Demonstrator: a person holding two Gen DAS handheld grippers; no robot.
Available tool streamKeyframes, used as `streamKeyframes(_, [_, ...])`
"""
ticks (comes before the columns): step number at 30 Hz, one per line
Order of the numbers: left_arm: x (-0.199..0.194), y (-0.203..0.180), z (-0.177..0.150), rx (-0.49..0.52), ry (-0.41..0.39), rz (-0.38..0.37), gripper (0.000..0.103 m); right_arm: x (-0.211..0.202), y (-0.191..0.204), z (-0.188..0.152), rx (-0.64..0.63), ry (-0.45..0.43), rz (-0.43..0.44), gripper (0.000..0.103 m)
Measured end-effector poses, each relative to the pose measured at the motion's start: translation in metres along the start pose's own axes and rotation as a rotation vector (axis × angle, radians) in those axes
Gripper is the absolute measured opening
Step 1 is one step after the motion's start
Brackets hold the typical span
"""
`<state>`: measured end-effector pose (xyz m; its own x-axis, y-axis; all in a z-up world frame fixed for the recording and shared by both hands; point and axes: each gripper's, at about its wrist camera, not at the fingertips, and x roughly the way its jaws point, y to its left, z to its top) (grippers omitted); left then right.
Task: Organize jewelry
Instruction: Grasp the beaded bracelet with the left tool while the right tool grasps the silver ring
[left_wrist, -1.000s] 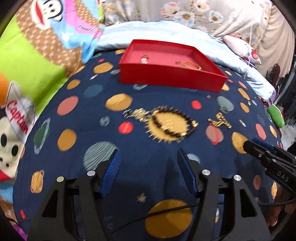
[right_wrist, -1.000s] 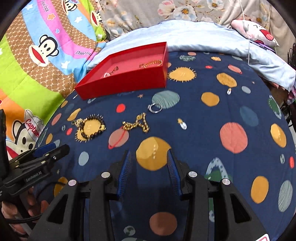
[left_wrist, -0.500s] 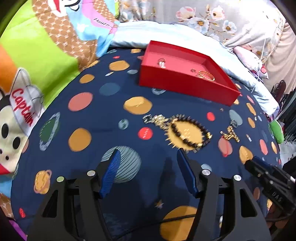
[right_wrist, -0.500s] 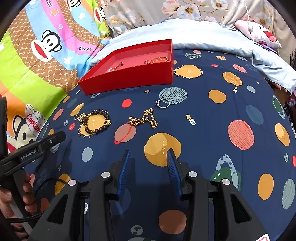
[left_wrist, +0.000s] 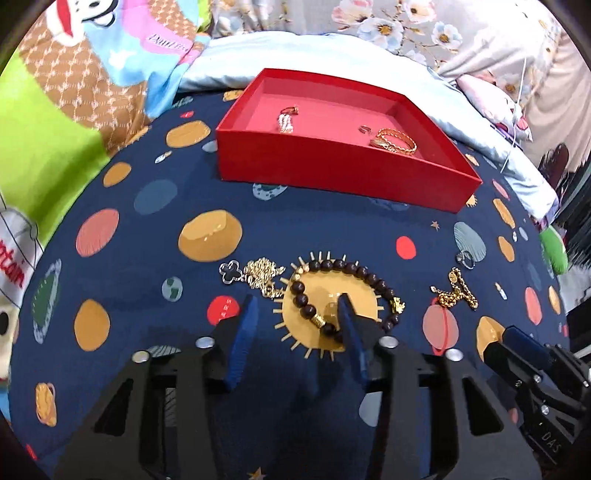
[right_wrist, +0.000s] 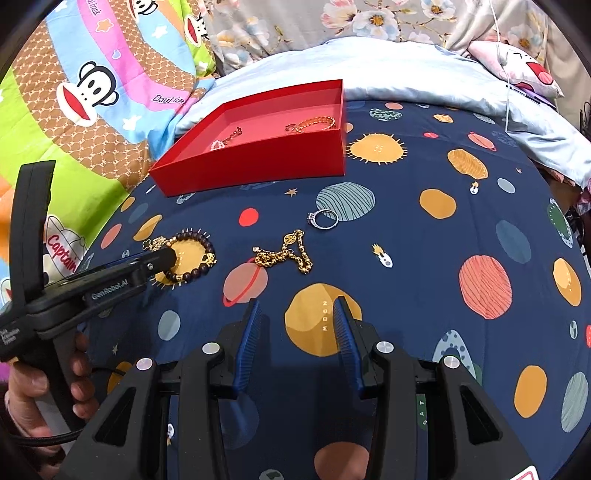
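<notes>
My left gripper has just come forward over the dark bead bracelet, and its jaws have been narrowing. The near arc of beads now sits between the blue pads, the right pad touching the strand, the left one apart from it, so it is not pinched yet. A moment ago the bracelet lay well ahead of the fingertips, so I read this as the start of the pick. Just beside the bracelet lies a gold chain with a clover charm, close enough that I might snag it. Further right are the gold link bracelet and a silver ring, both loose on the planet-print blanket. Beyond them, the red box already holds a gold bangle and a few small pieces. My right gripper hangs half spread over the blanket with nothing between its pads, unmoved since before.
</notes>
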<state>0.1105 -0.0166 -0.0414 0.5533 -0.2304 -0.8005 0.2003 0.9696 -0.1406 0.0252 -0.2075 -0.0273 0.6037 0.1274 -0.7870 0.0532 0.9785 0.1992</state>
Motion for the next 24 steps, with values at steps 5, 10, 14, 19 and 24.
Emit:
streamKeyframes(5, [0.003,-0.005,0.001,0.017,0.0,-0.022,0.014,0.005,0.003,0.001,-0.003,0.007,0.004,0.04])
streamKeyframes(10, [0.001,-0.006,0.002,0.019,0.006,-0.068,0.007,0.005,0.003,0.003,-0.004,0.005,0.002,0.04])
streamKeyframes(14, [-0.01,-0.002,0.002,0.012,-0.01,-0.086,0.007,0.004,0.001,0.004,0.001,0.001,-0.002,0.04])
streamKeyframes(19, [-0.029,0.008,0.005,-0.002,-0.04,-0.087,0.007,0.007,-0.003,0.015,0.007,-0.015,-0.009,0.04])
streamKeyframes(24, [-0.042,0.019,0.008,-0.018,-0.06,-0.066,0.007,0.018,-0.009,0.038,0.015,-0.046,-0.025,0.04])
